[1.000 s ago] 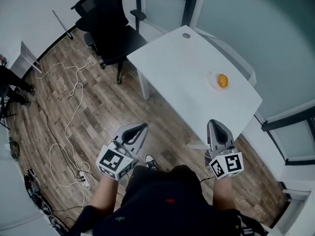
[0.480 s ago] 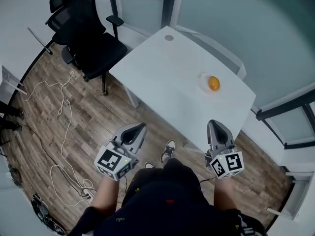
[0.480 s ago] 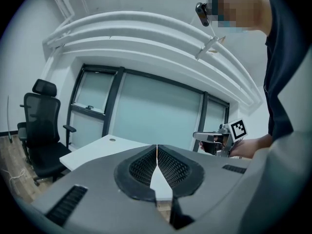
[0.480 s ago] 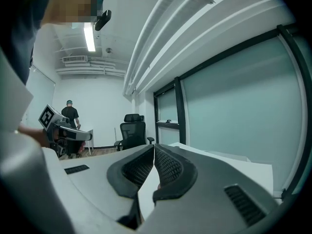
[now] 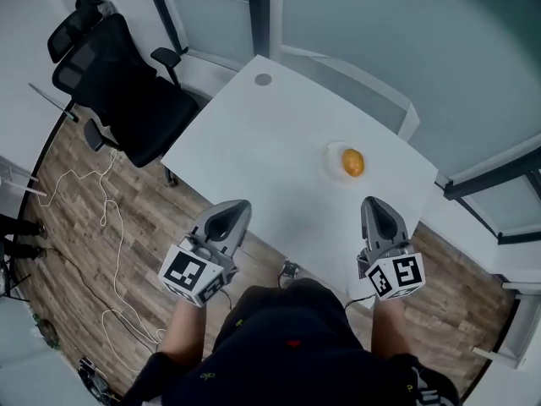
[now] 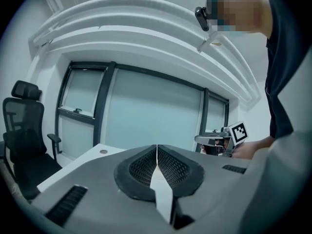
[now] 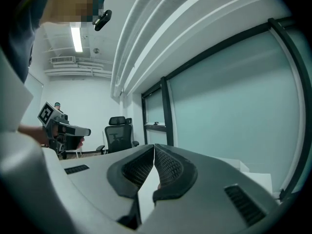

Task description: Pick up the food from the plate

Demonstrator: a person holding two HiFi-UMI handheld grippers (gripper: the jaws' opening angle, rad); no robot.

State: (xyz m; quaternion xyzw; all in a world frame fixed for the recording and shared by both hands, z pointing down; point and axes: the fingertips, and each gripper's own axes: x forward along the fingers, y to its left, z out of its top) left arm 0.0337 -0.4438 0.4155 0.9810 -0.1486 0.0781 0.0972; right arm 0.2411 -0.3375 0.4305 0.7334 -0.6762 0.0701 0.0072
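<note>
Because the room is wide and rather bare — a wooden floor (image 5: 93,193) with loose white cables (image 5: 108,227), a black office chair (image 5: 118,91), glass panels (image 5: 380,49) along the wall — nothing crowds the white table (image 5: 254,159). Its top looks smooth and hard, so I think a plate could slide on it if it is pushed. Both tools hang near the table's front edge, well apart from the food: the left gripper (image 5: 239,205) and the right gripper (image 5: 372,201) each have the jaws pressed together, with nothing between them. A small pale plate (image 5: 330,151) stands toward the far right part of the table, and on it lies the food (image 5: 352,161), a small rounded orange piece. It is too small to identify, but I judge it light and perhaps soft or smooth — better to take it across its middle from above, gently, so it does not roll or get squashed.
</note>
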